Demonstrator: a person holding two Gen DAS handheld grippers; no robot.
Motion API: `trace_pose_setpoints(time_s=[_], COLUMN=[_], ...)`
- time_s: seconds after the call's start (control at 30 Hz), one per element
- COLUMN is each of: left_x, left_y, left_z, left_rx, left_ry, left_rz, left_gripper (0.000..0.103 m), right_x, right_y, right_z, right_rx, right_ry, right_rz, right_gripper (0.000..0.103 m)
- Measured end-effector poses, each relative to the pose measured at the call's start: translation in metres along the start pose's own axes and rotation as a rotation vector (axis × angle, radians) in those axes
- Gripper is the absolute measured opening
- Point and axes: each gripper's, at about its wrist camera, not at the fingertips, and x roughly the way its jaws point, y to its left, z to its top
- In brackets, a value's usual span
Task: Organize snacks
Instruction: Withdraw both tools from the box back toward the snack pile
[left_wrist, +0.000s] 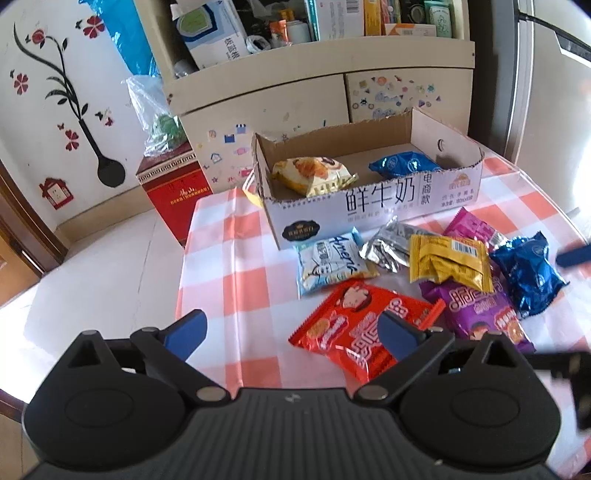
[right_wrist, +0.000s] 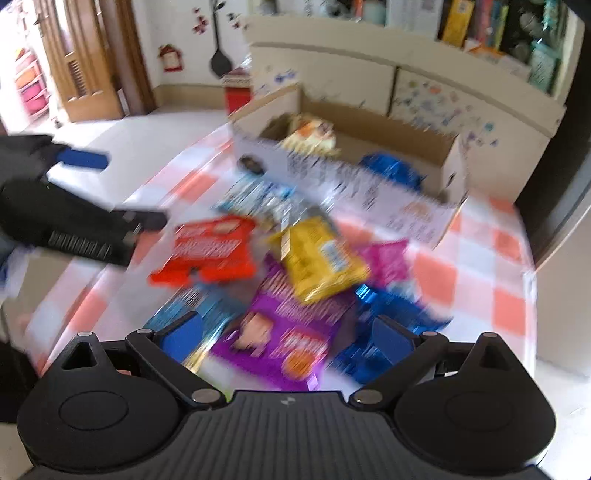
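Two snacks sit in the box (left_wrist: 369, 206) – our left gripper (left_wrist: 291, 332) and right gripper (right_wrist: 288, 336) are both spread wide and empty, so next we pinch the red packet (left_wrist: 354, 325)

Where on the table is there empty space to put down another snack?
Bare checked tablecloth lies left of the white-blue packet and red packet, out to the table's left edge. More shows right of the cardboard box and pink packet. The middle, in front of the box, is crowded with overlapping packets.
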Motion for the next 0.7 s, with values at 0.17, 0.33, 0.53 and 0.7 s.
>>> trace_pose_setpoints(time_s=[0.17,0.33,0.53,0.7], left_x=[-0.002,0.002,0.004,0.007], left_y=[0.007,0.01,-0.005,-0.016], left_z=[-0.005,-0.004,-0.009,-0.013], left_rx=[-0.009,-0.059,-0.031,-0.011], left_ry=[0.004,0.029,0.061,0.087], left_rz=[-0.001,-0.047,-0.112,-0.129], left_gripper=[0.099,0.099,0.099,0.099], right_x=[0.007,0.021,0.033,0.042], right_y=[0.019,0.04,0.062,0.076], right_z=[-0.027,-0.051,-0.062,-0.065], right_rx=[0.026,0.056,0.054,0.015], right_ry=[0.089,0.152,0.165,0.143], right_rz=[0.066,0.081,0.073,0.038], right_gripper=[0.101,0.1,0.094,0.094])
